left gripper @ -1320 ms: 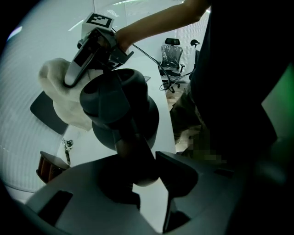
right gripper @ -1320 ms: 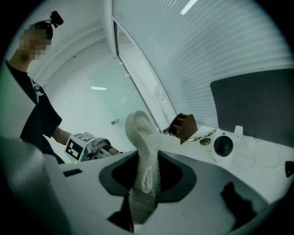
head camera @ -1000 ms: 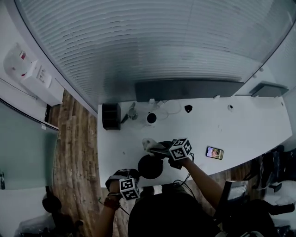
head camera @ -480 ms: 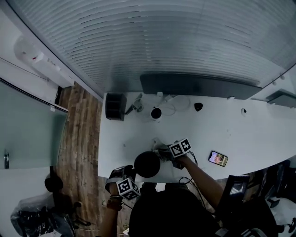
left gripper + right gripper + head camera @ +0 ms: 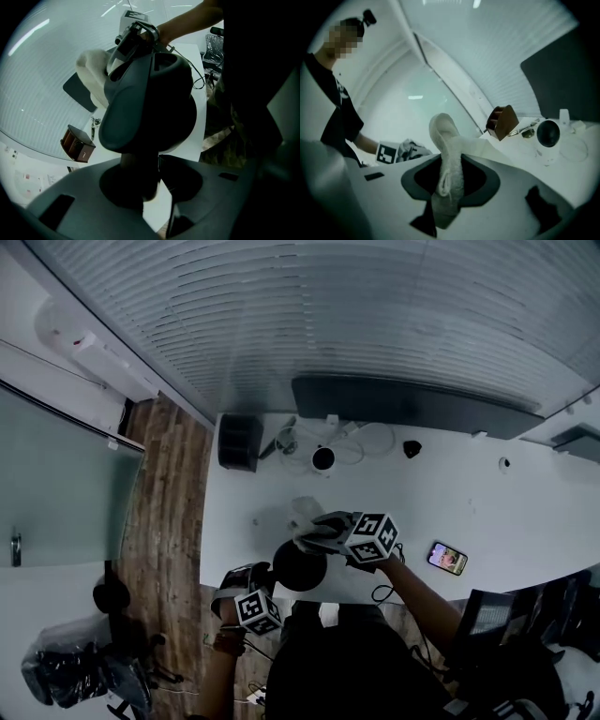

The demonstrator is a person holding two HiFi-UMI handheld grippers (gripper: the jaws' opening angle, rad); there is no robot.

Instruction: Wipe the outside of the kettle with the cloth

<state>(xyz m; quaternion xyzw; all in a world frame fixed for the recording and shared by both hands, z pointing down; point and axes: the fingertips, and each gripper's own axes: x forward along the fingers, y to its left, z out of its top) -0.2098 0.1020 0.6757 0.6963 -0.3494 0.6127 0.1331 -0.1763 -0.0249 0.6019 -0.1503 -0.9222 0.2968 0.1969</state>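
Note:
The black kettle [image 5: 300,565] is at the white table's near edge and fills the left gripper view [image 5: 150,108]. My left gripper [image 5: 267,579] is shut on the kettle's handle [image 5: 136,173], which stands between its jaws [image 5: 150,183]. My right gripper [image 5: 319,532] is shut on the white cloth [image 5: 305,518] at the kettle's far upper side. In the right gripper view the cloth [image 5: 449,164] hangs bunched between the jaws [image 5: 449,176]. The left gripper view shows the cloth [image 5: 91,75] beside the kettle's top; I cannot tell whether they touch.
A dark brown box [image 5: 238,442], a small white round camera [image 5: 322,459] with cables and a long dark panel [image 5: 412,407] stand along the table's far side. A phone [image 5: 447,558] lies to the right. The white table [image 5: 487,512] ends just in front of the person.
My right gripper has carried the cloth a little up and left across the kettle's far side. The left gripper has rolled slightly, still gripping the handle.

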